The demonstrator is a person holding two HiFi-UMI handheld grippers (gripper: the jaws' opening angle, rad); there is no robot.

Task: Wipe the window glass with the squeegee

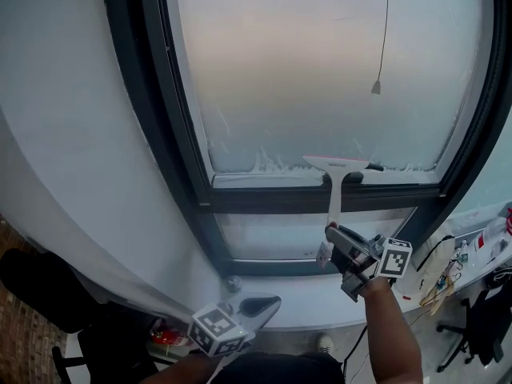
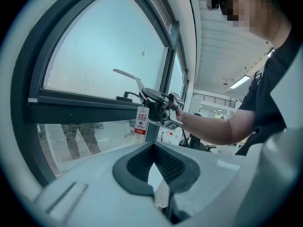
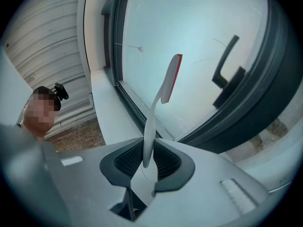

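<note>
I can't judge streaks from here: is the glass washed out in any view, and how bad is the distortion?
Head view: glass backlit and hazy, room dim, squeegee sharp. Left gripper view: fisheye bows the frame, corners black. Right gripper view: glass glares pale, squeegee handle crisp, edges dark.

squeegee (image 1: pixel 335 169) blade sits against the window glass (image 1: pixel 320 70) at its bottom edge, right of middle, handle running down into the right claw (image 1: pixel 334 237). left claw (image 1: pixel 268 303) hangs lower left, over the sill (image 1: pixel 316 294).
</note>
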